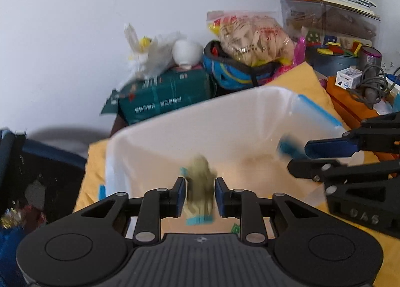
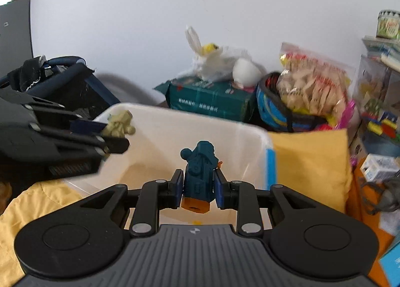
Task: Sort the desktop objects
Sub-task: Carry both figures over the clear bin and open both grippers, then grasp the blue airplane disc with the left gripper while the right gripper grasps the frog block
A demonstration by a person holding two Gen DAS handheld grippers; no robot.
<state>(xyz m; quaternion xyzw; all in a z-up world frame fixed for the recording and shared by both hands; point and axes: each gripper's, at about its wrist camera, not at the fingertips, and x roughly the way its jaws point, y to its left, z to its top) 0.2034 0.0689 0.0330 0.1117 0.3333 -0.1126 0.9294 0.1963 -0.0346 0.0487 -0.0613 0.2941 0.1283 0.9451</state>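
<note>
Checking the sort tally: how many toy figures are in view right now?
2. An olive figure sits between the left gripper pads; a dark blue figure is clamped in the right gripper. Both hang over the white bin. Clutter behind may hide more.

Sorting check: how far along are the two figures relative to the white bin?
Done: nothing visible in the white bin yet. In hand: left gripper has the olive figure between its pads; right gripper grips the blue figure, both over the bin. Left: dropping them in.
</note>
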